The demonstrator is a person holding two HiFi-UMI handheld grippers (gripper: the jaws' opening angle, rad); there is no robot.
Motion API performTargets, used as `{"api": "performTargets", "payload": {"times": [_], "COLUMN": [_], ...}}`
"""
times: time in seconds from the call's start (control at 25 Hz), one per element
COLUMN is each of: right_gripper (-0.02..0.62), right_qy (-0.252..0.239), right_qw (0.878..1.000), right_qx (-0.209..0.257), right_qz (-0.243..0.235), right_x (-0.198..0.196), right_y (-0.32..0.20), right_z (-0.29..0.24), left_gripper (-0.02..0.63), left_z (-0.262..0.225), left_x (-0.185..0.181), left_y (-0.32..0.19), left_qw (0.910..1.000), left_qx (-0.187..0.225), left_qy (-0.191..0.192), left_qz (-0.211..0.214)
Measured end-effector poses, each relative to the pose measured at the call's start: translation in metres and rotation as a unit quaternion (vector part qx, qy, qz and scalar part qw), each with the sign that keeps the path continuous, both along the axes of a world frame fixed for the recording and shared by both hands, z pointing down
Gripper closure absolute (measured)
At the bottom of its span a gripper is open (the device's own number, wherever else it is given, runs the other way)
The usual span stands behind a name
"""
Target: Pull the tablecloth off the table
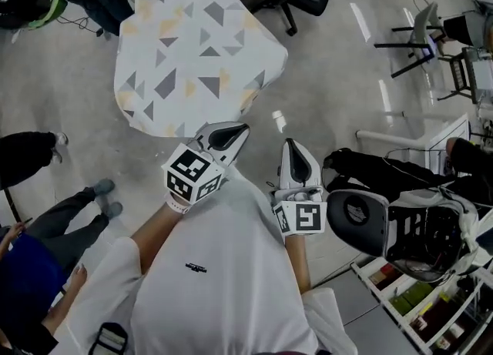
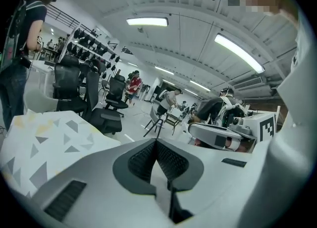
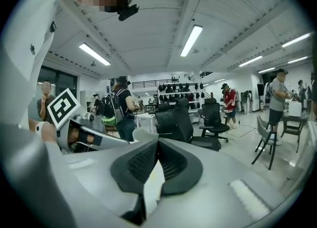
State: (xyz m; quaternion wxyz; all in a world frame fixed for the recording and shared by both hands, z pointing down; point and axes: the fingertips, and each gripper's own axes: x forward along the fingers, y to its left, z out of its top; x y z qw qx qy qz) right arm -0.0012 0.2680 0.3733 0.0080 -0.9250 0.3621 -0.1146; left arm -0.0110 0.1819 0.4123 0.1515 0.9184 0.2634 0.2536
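grey floor point(image 1: 69, 92); the tablecloth point(image 1: 196, 57) lies spread just ahead of my left tongs point(image 1: 241, 125) and right tongs point(image 1: 290, 143), both closed, empty.

A white short-sleeved T-shirt point(image 1: 231, 284) is worn, and a small dark logo point(image 1: 196, 268) is printed on its chest. Both grippers are moulded in pale grey-white plastic. On the left gripper point(image 1: 240, 128), the fingers point(image 2: 94, 172) are lined inside with black ribbed left pads point(image 2: 141, 162). A left cube point(image 1: 192, 175) bearing black-and-white square markers is fitted behind the fingers. A dark rectangular slot point(image 2: 67, 200) is set into the shell beside them. The right gripper point(image 1: 291, 145) is built alike, with black ribbed right pads point(image 3: 178, 165) between the fingers and a right cube point(image 1: 300, 219) behind them.
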Motion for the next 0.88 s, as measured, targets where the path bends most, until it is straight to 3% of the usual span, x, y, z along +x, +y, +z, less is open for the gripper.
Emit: {"api": "performTargets", "payload": {"times": [0.28, 0.48, 0.68, 0.88], "right_gripper": [0.584, 0.583, 0.533, 0.532], "right_qy": [0.006, 0.007, -0.005, -0.007], "right_qw": [0.999, 0.994, 0.98, 0.96], "right_qx": [-0.007, -0.015, -0.027, -0.026], "right_qz": [-0.046, -0.105, -0.196, -0.277], "right_x": [0.068, 0.09, 0.12, 0.156], "right_y": [-0.021, -0.054, -0.104, -0.154], "right_z": [-0.011, -0.007, 0.005, 0.007], "left_gripper": [0.598, 0.598, 0.598, 0.598], "left_z": [-0.016, -0.014, -0.015, -0.013], "left_x": [0.055, 0.061, 0.063, 0.066], "left_y": [-0.037, -0.07, -0.113, -0.155], "left_qw": [0.9973, 0.9908, 0.9735, 0.9462], "left_qx": [0.006, 0.007, 0.005, 0.013], "left_qy": [-0.004, -0.002, 0.007, -0.002], "left_qz": [-0.072, -0.135, -0.229, -0.323]}}
